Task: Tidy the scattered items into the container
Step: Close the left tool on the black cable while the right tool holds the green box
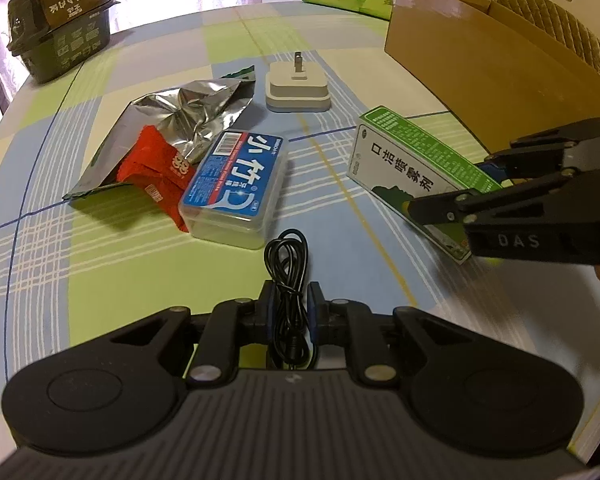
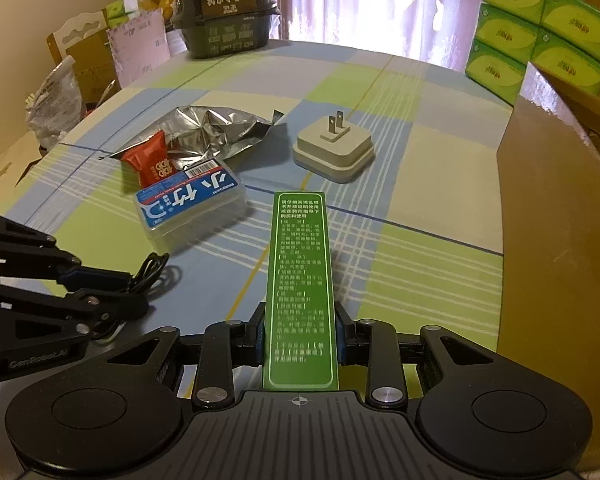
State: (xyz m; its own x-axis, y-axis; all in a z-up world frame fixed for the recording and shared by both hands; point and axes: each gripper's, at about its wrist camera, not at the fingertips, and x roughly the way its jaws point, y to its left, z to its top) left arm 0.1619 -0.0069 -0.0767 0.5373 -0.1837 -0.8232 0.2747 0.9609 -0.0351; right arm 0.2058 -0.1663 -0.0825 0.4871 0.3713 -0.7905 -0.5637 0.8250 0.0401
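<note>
Evidently, a cable [image 1: 286,276] is pinched by the left gripper [image 1: 290,312] and a green box [image 2: 300,288] by the right gripper [image 2: 300,340], probably for the carton [image 1: 488,64].

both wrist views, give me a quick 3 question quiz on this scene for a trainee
1. True or false: the left gripper is shut on the coiled black cable.
2. What does the right gripper hold? A) the white two-pin plug adapter B) the green and white printed carton C) the clear plastic box with a blue label
3. Fill in: the red snack packet lies partly on the crumpled ____ foil bag.

Key: 1 true; 2 B; 3 silver
</note>
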